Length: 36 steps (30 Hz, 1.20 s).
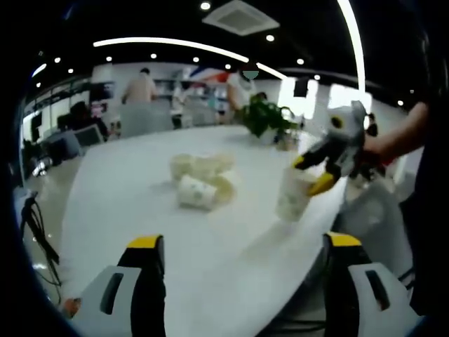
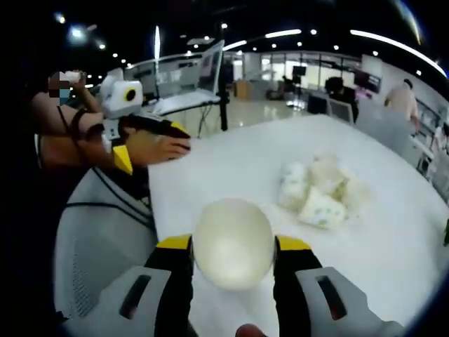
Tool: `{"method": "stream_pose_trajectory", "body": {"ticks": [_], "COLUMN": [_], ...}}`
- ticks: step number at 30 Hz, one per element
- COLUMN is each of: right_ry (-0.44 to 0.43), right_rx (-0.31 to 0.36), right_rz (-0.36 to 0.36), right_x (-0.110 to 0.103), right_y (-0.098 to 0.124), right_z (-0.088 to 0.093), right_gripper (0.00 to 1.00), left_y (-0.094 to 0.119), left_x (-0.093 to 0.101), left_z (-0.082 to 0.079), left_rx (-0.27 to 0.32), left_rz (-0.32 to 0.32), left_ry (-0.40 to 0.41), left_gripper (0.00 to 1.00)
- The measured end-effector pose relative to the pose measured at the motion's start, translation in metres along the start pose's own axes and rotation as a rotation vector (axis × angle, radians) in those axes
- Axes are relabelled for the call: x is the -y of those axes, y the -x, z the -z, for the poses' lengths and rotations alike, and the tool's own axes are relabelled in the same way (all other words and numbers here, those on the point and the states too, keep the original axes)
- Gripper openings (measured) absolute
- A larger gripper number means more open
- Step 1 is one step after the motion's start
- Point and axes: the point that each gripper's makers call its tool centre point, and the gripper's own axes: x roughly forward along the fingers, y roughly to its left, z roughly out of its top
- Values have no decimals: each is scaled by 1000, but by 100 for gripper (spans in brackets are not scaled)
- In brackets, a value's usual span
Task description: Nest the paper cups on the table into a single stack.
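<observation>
right gripper (image 2: 233,263) is clamped on a white paper cup (image 2: 233,242), jaws pressing its sides, base toward the camera; in the left gripper view the same cup (image 1: 294,194) shows upright, near the table's edge, with the right gripper (image 1: 314,173) pinching it near the rim

left gripper (image 1: 242,270) has its jaws wide apart with nothing between them, hovering low above the white table (image 1: 140,203)

remaining loose paper cups (image 1: 200,178) lie in a jumbled pile mid-table, most on their sides, some touching; the pile (image 2: 319,191) sits well apart from the held cup. Can't count them, too blurred

risks from here, as I judge it:
- thin paper wall: too much squeeze ovalises the held cup, then the next one won't nest
- held cup is close to the table edge; a slip in the grip could send it off
- pile cups are tipped at mixed angles; reaching in with open jaws can roll or scatter neighbours
- may grab two touching cups at once
- nesting needs mouths aligned; tilted entry will jam or tip the stack

plant and people in the background are well away from the work, no issue
</observation>
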Motion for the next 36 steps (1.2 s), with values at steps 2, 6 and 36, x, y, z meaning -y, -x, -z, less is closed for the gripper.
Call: {"method": "stream_pose_trajectory", "body": {"ticks": [2,6,36], "right_ry": [-11,-4,69], "right_rx": [2,-16,-101], "right_rz": [-10,-25,-122], "right_x": [-1,-4,-32], "right_y": [-1,-6,-29], "right_z": [1,7,40], "right_gripper": [41,41,41], "left_y": [0,0,-3], "left_x": [0,0,-3], "left_z": [0,0,0], "left_rx": [-1,-4,-9], "left_rz": [-1,-2,-10], "left_ry": [1,2,13], "left_gripper": [93,93,93]}}
